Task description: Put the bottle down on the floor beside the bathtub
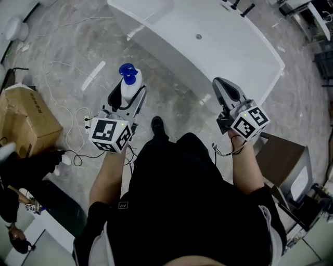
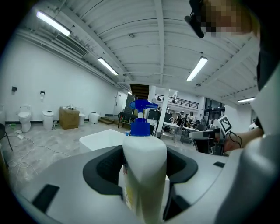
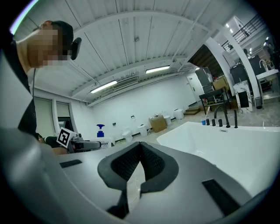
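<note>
A white bottle (image 1: 128, 83) with a blue pump top stands upright between the jaws of my left gripper (image 1: 126, 95), which is shut on its body. In the left gripper view the bottle (image 2: 144, 175) fills the space between the dark pads (image 2: 103, 168). It hangs above the marble floor, left of the near end of the white bathtub (image 1: 171, 62). My right gripper (image 1: 225, 87) is over the tub's near rim, its jaws closed to a point with nothing in them. In the right gripper view its tips (image 3: 140, 146) meet and the bathtub (image 3: 218, 144) lies to the right.
A cardboard box (image 1: 26, 117) sits at the left, with white cables (image 1: 67, 111) and a power strip (image 1: 88, 122) trailing on the floor. Black taps (image 1: 239, 6) stand at the tub's far side. A brown cabinet (image 1: 283, 156) is at the right. My shoe (image 1: 157, 124) is near the tub.
</note>
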The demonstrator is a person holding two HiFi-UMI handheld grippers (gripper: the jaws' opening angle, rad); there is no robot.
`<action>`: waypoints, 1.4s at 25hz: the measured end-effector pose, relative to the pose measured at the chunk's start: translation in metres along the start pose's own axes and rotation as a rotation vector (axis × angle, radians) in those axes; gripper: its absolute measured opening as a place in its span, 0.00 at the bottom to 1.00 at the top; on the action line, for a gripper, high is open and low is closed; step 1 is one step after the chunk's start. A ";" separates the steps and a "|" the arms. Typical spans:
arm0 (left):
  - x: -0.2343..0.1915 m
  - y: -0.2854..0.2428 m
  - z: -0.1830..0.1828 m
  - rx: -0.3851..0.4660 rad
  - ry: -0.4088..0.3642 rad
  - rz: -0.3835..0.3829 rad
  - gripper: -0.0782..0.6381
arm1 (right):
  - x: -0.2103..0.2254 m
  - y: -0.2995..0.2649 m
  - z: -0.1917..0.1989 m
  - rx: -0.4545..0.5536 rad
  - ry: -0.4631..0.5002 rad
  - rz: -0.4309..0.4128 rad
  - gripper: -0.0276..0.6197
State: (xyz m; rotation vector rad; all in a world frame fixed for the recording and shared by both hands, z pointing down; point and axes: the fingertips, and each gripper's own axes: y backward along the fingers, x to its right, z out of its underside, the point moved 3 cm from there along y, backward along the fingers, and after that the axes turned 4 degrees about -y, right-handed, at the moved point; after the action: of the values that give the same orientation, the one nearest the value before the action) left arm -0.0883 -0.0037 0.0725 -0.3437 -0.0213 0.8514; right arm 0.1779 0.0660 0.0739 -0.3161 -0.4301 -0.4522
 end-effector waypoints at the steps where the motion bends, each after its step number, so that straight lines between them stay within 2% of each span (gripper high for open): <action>1: -0.009 -0.009 0.002 -0.010 0.014 0.006 0.49 | 0.003 -0.012 0.001 -0.007 -0.010 -0.002 0.09; 4: -0.028 -0.036 0.004 -0.035 0.053 0.009 0.49 | 0.017 -0.039 0.003 -0.038 -0.037 -0.008 0.09; 9: -0.021 -0.056 0.014 -0.049 0.071 -0.003 0.49 | 0.038 -0.045 0.017 -0.071 -0.064 -0.017 0.09; 15: -0.006 -0.078 0.025 -0.050 0.100 -0.066 0.49 | 0.073 -0.059 0.032 -0.141 -0.081 -0.052 0.09; 19: -0.002 -0.099 0.039 -0.058 0.118 -0.121 0.49 | 0.096 -0.081 0.045 -0.200 -0.071 -0.112 0.09; 25: -0.003 -0.111 0.079 -0.076 0.156 -0.198 0.49 | 0.110 -0.107 0.077 -0.263 -0.057 -0.201 0.09; 31: -0.032 -0.108 0.130 -0.108 0.209 -0.223 0.49 | 0.110 -0.145 0.122 -0.338 -0.041 -0.239 0.09; 35: -0.052 -0.119 0.170 -0.148 0.232 -0.215 0.49 | 0.128 -0.169 0.153 -0.353 -0.052 -0.188 0.09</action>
State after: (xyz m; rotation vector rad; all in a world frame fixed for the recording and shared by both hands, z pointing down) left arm -0.0616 -0.0651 0.2753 -0.5672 0.0930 0.5950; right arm 0.1501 -0.0642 0.2987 -0.6335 -0.4318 -0.7074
